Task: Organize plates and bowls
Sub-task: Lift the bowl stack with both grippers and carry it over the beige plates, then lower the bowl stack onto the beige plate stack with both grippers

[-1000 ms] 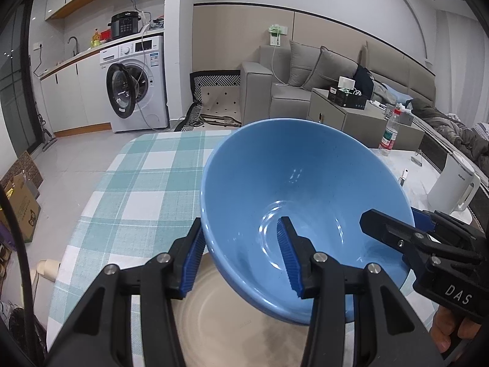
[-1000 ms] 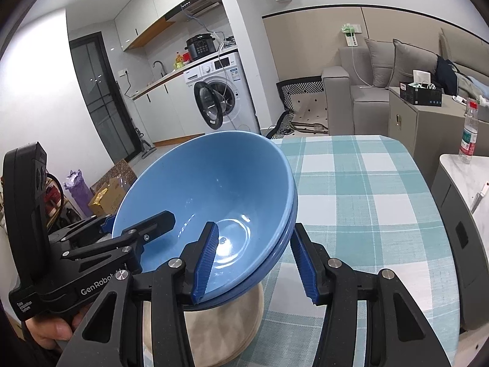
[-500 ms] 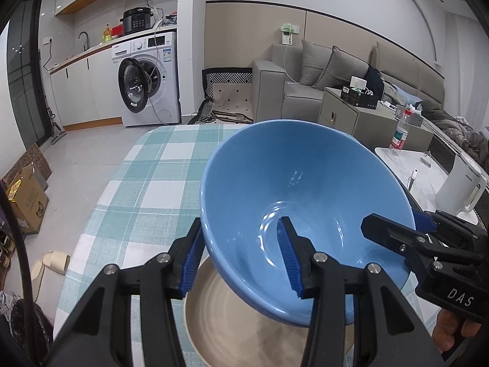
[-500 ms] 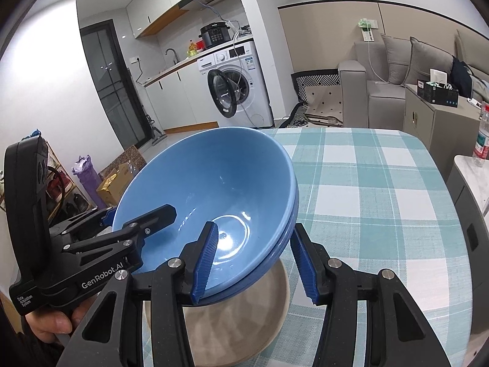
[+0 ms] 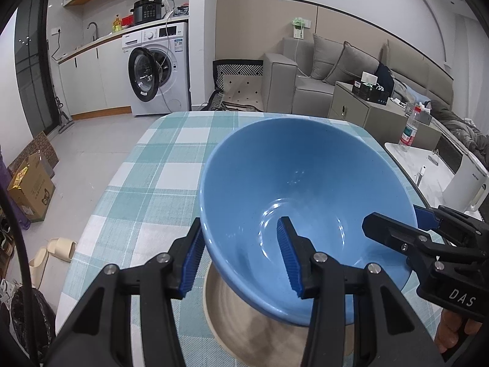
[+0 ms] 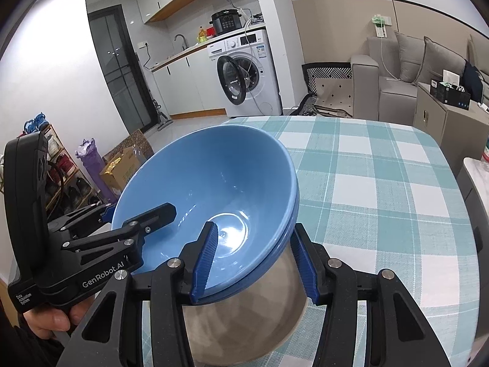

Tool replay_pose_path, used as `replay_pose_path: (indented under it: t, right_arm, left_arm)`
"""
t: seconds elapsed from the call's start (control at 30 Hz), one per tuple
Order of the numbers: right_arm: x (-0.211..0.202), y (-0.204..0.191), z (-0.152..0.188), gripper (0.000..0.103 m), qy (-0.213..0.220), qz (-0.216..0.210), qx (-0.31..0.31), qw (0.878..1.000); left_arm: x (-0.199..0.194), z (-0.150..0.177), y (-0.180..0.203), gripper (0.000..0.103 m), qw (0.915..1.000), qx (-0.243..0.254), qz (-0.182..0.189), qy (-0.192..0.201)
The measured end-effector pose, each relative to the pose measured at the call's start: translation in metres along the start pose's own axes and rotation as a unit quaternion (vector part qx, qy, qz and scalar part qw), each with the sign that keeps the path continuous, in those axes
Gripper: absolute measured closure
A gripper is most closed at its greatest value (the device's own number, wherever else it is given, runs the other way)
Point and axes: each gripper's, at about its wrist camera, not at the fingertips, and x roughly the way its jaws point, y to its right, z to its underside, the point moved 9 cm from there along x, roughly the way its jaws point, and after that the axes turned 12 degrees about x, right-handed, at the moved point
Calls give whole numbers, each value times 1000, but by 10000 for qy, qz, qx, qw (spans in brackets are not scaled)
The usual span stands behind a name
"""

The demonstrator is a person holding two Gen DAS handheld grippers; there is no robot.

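Biggest thing here is the table [image 5: 159, 165] with its teal-and-white checked cloth, running off toward a washing machine [image 5: 159, 70] and a grey sofa [image 5: 321, 70] at the back of the room. Over the near end sits a beige plate [image 6: 244, 321], and right above it hang the blue bowls [image 6: 214, 189]. From the right wrist view you can see two rims nested together, so it's a stack, tipped so the inside faces the cameras. Can't tell if the bottom actually touches the plate. The left gripper [image 5: 241, 257] is clamped partway closed over one side of the bowl wall, one blue pad inside and one outside. The right gripper [image 6: 256, 260] has the opposite side pinched the same way, so both hands share the load. A white kettle [image 5: 467, 183] stands off to one side.
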Motion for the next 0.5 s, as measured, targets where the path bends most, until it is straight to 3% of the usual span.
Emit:
replay_pose_path:
  t: [0.5]
  right_arm:
    - [7, 0, 9, 52, -231, 53, -53, 9997]
  left_arm:
    - [5, 13, 1, 57, 9998, -19, 58, -193]
